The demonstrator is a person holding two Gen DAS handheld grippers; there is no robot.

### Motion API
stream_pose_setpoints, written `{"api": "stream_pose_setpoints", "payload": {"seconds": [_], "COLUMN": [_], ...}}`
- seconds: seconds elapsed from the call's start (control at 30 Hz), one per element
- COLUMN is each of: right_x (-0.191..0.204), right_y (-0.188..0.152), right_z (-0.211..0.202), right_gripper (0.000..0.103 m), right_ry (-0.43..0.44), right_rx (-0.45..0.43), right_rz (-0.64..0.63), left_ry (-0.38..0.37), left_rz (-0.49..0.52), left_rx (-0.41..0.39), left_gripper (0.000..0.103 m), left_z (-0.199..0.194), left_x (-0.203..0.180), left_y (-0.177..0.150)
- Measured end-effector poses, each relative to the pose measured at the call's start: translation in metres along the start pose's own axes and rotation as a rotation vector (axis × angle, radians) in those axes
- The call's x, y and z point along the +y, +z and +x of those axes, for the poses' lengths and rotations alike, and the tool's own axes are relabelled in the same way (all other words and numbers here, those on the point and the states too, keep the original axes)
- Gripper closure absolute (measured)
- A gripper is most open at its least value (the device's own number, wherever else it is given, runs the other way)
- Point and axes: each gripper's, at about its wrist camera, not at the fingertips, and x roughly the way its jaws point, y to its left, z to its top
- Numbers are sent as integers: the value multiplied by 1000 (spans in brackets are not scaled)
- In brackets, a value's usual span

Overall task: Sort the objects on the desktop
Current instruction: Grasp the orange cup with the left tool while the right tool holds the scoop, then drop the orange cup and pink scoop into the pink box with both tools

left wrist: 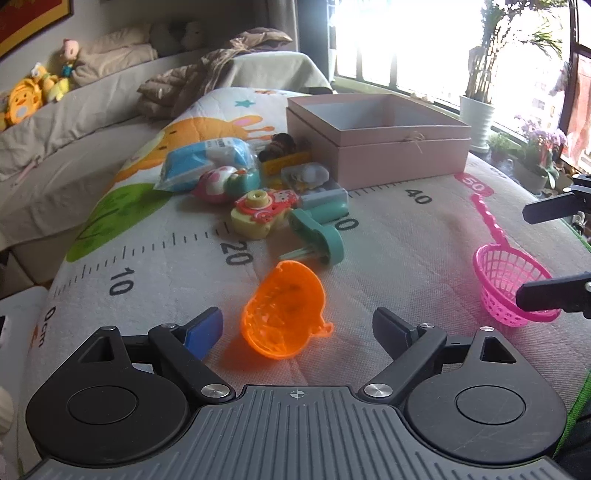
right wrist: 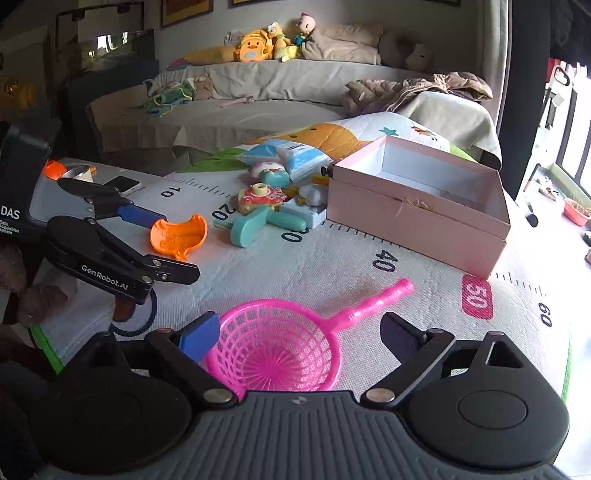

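A mat (left wrist: 388, 240) with ruler numbers covered the table, with a sofa (right wrist: 258, 85) behind. Both the left gripper (left wrist: 295, 328) and the right gripper (right wrist: 299, 332) were wide open, holding nothing.

Room is a lived-in sitting space. Long sofa (right wrist: 229, 96) under a grey-beige cover fills the far side, wall behind it pale, with dark picture frames (right wrist: 186, 10) at 11 o'clock in the right wrist view. Plush toys (right wrist: 258, 46) in yellow sit along the sofa back at 12; beige bedding (right wrist: 343, 46) just beside them, a brown quilted jacket (right wrist: 424, 86) slumped on the sofa arm at 1 o'clock. In the left wrist view a big window (left wrist: 417, 40) at 1 o'clock is blown out white with daylight; potted plant in a white pot (left wrist: 476, 114) and small flowering pots (left wrist: 539, 144) stand on the sill at 2 to 3 o'clock.
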Motion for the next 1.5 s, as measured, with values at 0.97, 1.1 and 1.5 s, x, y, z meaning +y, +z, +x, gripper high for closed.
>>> {"api": "stream_pose_setpoints", "payload": {"seconds": [0.97, 1.1, 1.5], "right_x": [3, 2, -30], "right_y": [10, 16, 72], "right_z": [14, -12, -53], "right_gripper": [21, 20, 20], "right_ry": [30, 24, -230], "right_rx": [66, -10, -220], "right_rz": [102, 53, -99], "left_ry": [-16, -32, -121], "left_rz": [-24, 14, 107], "left_rx": [-34, -98, -309], "left_gripper": [56, 56, 56], "left_z": [-10, -28, -27], "left_x": [-10, -23, -48], "left_y": [8, 21, 120]}}
